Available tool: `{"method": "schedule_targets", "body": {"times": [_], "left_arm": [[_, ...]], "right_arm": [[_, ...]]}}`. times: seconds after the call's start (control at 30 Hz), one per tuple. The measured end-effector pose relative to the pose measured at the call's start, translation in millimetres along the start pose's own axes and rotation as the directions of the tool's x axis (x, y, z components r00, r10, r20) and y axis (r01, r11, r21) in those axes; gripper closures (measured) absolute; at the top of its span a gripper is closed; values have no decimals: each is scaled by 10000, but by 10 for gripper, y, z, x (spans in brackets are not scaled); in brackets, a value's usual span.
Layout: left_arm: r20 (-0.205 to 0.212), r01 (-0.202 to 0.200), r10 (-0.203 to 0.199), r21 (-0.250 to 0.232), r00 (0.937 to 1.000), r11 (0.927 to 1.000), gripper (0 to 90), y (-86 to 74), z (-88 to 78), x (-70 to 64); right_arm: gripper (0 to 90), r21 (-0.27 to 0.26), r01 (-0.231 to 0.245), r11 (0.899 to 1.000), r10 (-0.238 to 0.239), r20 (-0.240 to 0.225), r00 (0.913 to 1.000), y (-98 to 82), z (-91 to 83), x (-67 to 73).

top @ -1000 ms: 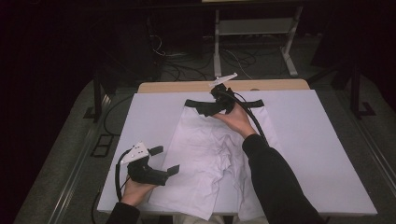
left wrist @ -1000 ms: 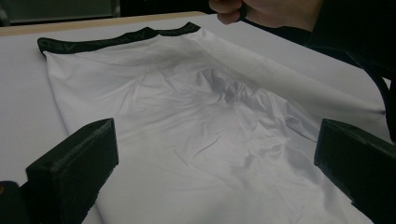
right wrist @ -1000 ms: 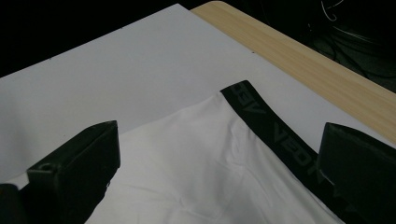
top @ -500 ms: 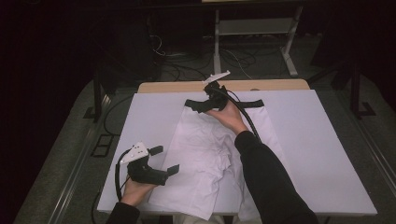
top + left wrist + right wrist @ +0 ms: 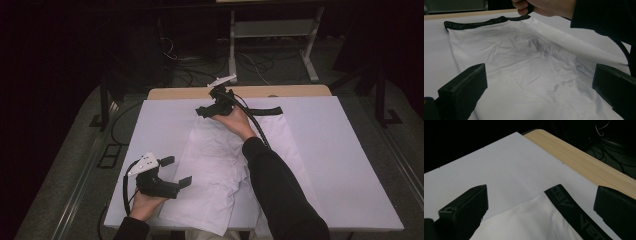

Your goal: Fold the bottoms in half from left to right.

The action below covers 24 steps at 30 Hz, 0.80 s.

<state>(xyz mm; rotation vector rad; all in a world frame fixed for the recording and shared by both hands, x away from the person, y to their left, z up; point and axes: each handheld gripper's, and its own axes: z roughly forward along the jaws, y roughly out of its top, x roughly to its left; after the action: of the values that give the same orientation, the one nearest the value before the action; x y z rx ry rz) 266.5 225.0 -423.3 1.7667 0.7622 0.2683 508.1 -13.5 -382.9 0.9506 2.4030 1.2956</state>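
A white garment (image 5: 215, 165) with a black waistband (image 5: 265, 111) lies crumpled on the white-covered table (image 5: 345, 165), waistband at the far side. My right gripper (image 5: 206, 103) hovers open at the waistband's far left corner. In the right gripper view its jaws stand wide apart over the lettered waistband (image 5: 569, 205) and white cloth (image 5: 529, 222), holding nothing. My left gripper (image 5: 176, 171) stays open at the garment's near left edge. In the left gripper view the wrinkled cloth (image 5: 524, 62) lies between its jaws, and the waistband (image 5: 474, 24) and the other hand (image 5: 544, 7) are beyond.
The table's bare wooden far edge (image 5: 280, 91) shows past the white sheet. Beyond it a metal stand (image 5: 272, 30) and cables (image 5: 180, 55) sit on the dark floor. Bare sheet flanks the garment left (image 5: 155, 130) and right.
My right gripper has moved left along the far edge to the waistband's left corner. The left gripper and the garment have stayed put.
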Motion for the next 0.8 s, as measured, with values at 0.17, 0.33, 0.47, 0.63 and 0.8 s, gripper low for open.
{"method": "schedule_targets", "body": {"times": [0.17, 0.33, 0.47, 0.63, 0.8], "left_arm": [[17, 40, -39, -43, 10000, 10000, 0, -1, -3, 2], [30, 69, -69, -71, 10000, 10000, 0, -2, -6, 3], [23, 76, -75, -64, 10000, 10000, 0, -2, -6, 6], [46, 104, -103, -94, 9999, 9999, 0, -1, -6, 5], [72, 102, -101, -97, 9999, 9999, 0, 1, -5, 10]], "right_arm": [[0, 8, -103, 9999, 103, 52, 9999, 44, 78, -22], [0, -96, -149, 9998, 150, 94, 9998, 75, 152, -55], [0, -188, -289, 9994, 292, 199, 9994, 73, 215, -87], [0, -89, -239, 9997, 241, 249, 9994, 76, 286, -101], [0, -97, -409, 9991, 412, 228, 9989, 78, 396, -115]]}}
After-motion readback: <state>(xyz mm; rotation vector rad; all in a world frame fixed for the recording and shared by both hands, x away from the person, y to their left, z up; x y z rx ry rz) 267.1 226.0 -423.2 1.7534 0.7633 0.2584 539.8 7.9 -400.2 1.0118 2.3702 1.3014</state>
